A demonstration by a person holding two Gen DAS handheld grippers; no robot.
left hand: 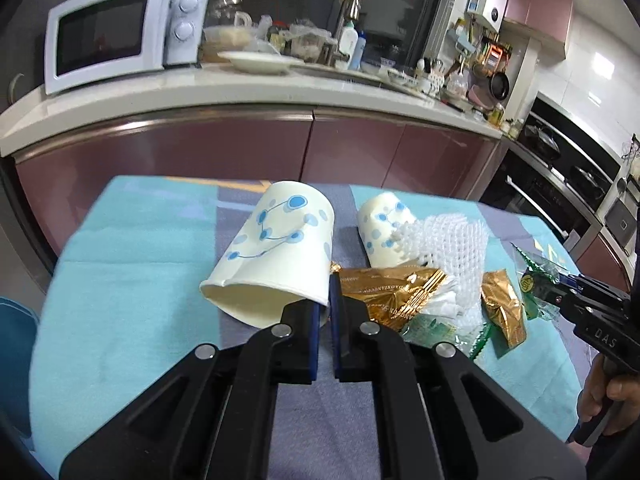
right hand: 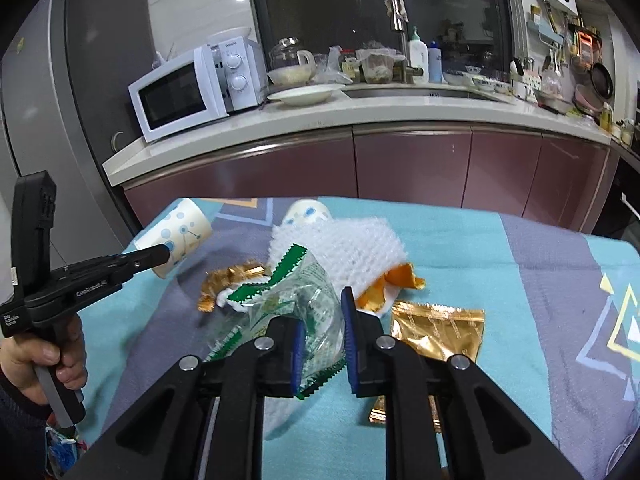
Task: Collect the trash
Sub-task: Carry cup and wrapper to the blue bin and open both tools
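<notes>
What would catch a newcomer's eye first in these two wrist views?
Probably the litter heaped mid-table on the turquoise cloth: white foam netting draped over gold wrappers, with a second paper cup lying behind. The left gripper pinches the rim of a blue-dotted paper cup, and the right gripper grips a clear green-edged wrapper. Behind, a white microwave stands at the left end of a cluttered counter.
</notes>
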